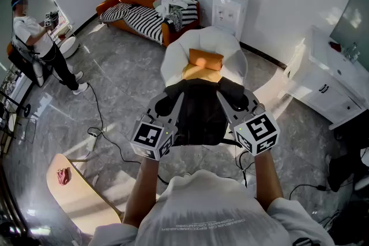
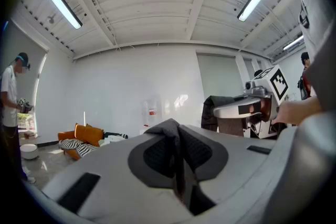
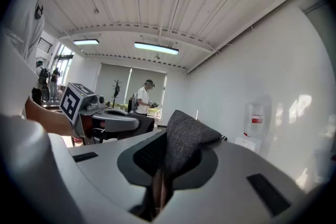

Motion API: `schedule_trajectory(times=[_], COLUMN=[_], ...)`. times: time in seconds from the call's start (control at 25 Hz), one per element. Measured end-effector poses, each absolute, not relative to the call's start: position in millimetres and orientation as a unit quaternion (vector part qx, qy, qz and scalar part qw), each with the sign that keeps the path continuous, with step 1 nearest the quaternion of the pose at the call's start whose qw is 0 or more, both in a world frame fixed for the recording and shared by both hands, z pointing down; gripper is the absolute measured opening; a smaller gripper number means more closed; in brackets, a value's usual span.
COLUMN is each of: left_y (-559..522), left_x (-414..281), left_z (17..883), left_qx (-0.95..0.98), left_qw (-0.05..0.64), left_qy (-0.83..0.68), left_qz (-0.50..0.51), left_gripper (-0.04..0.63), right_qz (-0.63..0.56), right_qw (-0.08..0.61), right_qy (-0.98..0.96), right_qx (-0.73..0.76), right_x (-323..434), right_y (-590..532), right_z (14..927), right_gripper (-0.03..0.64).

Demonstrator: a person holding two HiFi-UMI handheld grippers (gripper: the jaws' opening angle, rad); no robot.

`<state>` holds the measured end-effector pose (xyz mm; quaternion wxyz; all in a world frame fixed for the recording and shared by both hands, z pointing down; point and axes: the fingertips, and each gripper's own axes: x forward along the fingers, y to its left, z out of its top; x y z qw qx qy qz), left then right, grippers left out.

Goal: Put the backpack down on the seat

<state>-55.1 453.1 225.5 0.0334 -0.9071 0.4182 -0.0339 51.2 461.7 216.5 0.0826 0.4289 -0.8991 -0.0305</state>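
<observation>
1. The black fabric backpack [image 1: 200, 115] is a soft, dark, upright bundle. Its two padded shoulder parts bulge out to either side at the top.
2. Up close, the cloth is a dark grey woven weave [image 3: 186, 136], folded into a ridge where it is pinched.
3. The left gripper [image 1: 166, 103] has its jaws closed tight on a fold of that cloth at the bag's upper left corner. In the left gripper view the fold [image 2: 170, 136] stands up between the pads.
4. The right gripper [image 1: 241, 102] is likewise clamped on the bag's upper right corner, with the grey fold squeezed between its pads.
5. The backpack therefore hangs between the two grippers. Its body drops below them, close in front of the person's chest.
6. The round white shell chair [image 1: 173, 60] stands just beyond it, with an orange cushion [image 1: 206, 58] against the back edge of the seat. The top of the bag overlaps the near edge of the seat.
7. I cannot tell whether the bag rests on the seat.
8. Each gripper shows in the other's view [image 2: 254, 107] [image 3: 86, 107], side by side and near each other.
</observation>
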Motion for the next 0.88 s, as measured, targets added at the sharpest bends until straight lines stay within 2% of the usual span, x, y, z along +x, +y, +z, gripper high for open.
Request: schedule_trajectory(times=[0.16, 0.6, 0.88], left_y=[452.8, 458.8, 468.1], left_x=[-52.1, -35.6, -25.2], left_z=[228.7, 229.1, 243.5], left_qx=[-0.909, -0.910, -0.898], left_qw=[0.041, 0.040, 0.020], left_qy=[0.414, 0.410, 0.436], left_qz=[-0.041, -0.042, -0.045], left_gripper=[0.046, 0.046, 0.046], right_qz=[-0.027, 0.041, 0.048], right_qw=[0.074, -0.003, 0.006], right_qy=[-0.899, -0.923, -0.930], right_qx=[0.430, 0.384, 0.364], right_x=[54.0, 69.8, 80.2], right_y=[459.1, 463.1, 469.7], right_z=[217.4, 213.7, 227.8], right_gripper=[0.029, 0.029, 0.029])
